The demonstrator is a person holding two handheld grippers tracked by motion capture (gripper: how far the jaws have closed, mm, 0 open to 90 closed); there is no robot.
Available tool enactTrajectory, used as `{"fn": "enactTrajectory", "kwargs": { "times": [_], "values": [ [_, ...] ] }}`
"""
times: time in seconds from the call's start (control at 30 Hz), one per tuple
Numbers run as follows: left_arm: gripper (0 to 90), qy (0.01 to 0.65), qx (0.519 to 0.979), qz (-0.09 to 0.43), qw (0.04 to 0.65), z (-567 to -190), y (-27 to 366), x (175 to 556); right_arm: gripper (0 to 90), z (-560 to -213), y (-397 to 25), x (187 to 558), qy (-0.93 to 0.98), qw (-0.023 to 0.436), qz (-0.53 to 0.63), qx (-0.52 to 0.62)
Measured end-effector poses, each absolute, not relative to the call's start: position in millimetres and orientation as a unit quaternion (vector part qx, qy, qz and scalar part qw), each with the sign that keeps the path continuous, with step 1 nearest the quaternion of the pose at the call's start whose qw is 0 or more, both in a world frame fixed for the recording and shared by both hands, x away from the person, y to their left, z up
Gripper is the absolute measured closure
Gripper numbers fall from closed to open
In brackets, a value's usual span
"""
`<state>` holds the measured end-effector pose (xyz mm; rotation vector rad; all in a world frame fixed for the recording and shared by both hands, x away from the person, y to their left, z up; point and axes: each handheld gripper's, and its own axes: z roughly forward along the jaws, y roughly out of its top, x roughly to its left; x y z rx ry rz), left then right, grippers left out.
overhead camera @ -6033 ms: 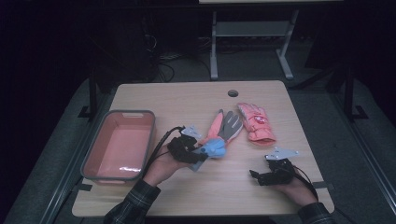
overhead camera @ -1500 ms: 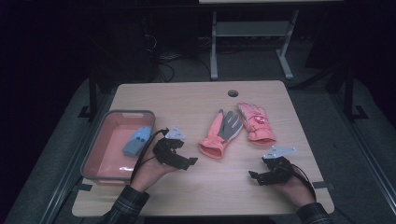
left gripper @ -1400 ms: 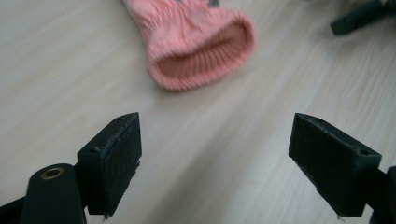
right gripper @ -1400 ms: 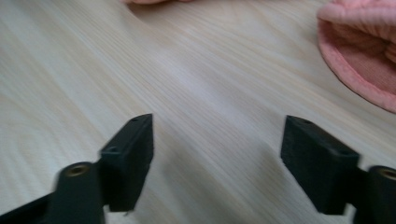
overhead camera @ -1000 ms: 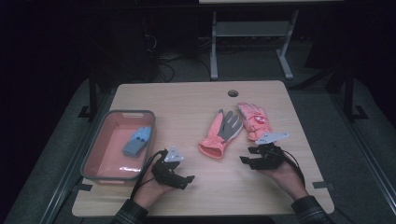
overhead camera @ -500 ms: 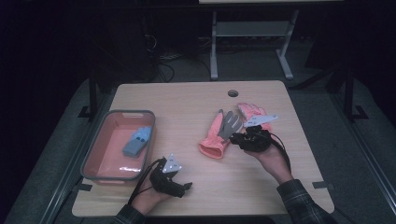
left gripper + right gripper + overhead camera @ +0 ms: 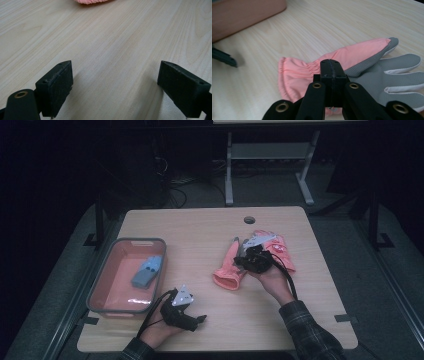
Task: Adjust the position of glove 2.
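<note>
Pink glove [image 7: 229,269] lies palm up mid-surface, cuff toward us, second pink glove [image 7: 276,248] just beside.

Right gripper [image 7: 331,70] over its palm: fingers pressed together; whether fabric is pinched, we cannot tell (right gripper view: grey palm, gathered cuff).

Left gripper [image 7: 198,319] near front edge, fingers [image 7: 56,87] spread wide over bare surface [image 7: 120,45].

Tray [image 7: 102,279] at left edge holds blue glove [image 7: 148,270].

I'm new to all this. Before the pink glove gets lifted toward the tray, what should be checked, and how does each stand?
1. Right gripper over the pink glove: ok.
2. Jaws shut: ok.
3. Fabric actually caught between them: cannot tell.
4. Left gripper open on bare table, out of the way: ok.
5. Tray has room beside the blue glove: ok.
</note>
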<state>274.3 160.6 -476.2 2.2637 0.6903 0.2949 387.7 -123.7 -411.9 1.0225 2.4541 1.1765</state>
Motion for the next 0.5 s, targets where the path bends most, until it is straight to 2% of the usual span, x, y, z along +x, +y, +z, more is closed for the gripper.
{"fn": "enactTrajectory", "kwargs": {
  "times": [0.13,0.5],
  "values": [
    [12.3,0.269,0.882,0.115,0.37,-476.2,160.6,274.3,90.0,-418.4,-120.4,393.9,0.843,0.12,0.393,0.347],
    [12.3,0.268,0.883,0.114,0.369,-476.2,160.5,274.8,90.0,-436.3,-114.9,394.5,0.858,0.095,0.372,0.34]
  ]
}}
